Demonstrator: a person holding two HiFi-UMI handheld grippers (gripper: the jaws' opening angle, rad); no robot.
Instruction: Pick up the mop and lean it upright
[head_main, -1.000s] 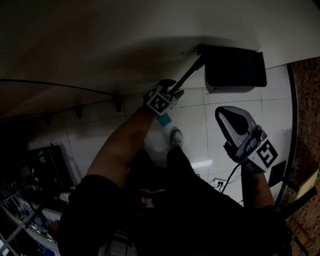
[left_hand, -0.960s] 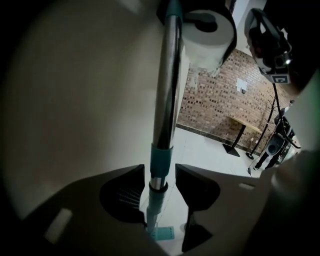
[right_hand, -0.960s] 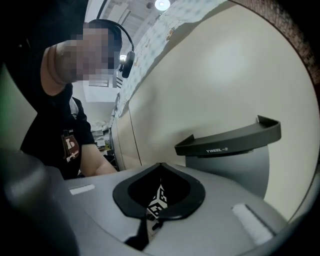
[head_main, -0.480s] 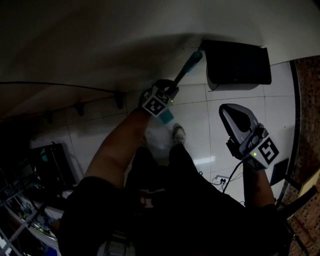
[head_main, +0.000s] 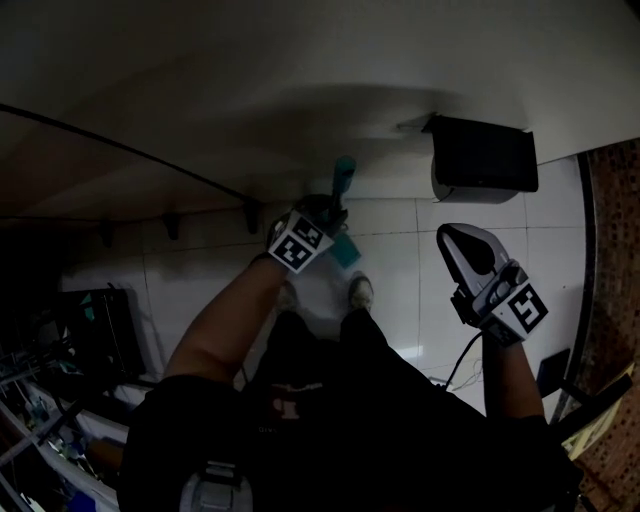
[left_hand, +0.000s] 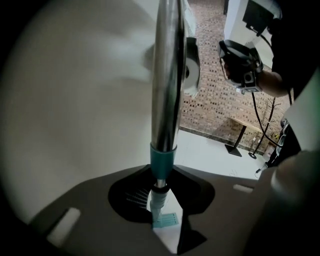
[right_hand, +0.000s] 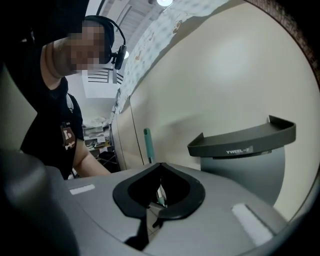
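Step in hand: the lift looks done; the mop (head_main: 344, 176) is off the floor (head_main: 400, 255) and standing close to upright, so this is probably the carry toward the wall (head_main: 250, 70).
Left gripper (left_hand: 161, 200): its jaws have just been closing and are clamped on the narrow stem just below the teal collar (left_hand: 163, 159), at centre bottom of its own view.
Mop's place: the shiny pole (left_hand: 166, 75) runs straight up the middle of the left gripper view. In the head view its teal end shows upper centre, near the wall's foot. The mop head is out of sight.
Right gripper (right_hand: 159, 197): jaws together with nothing in them, held at centre right of the head view, well apart from the mop.
Nearby: a dark-lidded bin (head_main: 483, 158) sits against the wall at upper right.
Next move calls for: tipping the pole's top onto the wall left of the bin, the foot planted a little out on the tiles, and checking it rests steady before the jaws let go.
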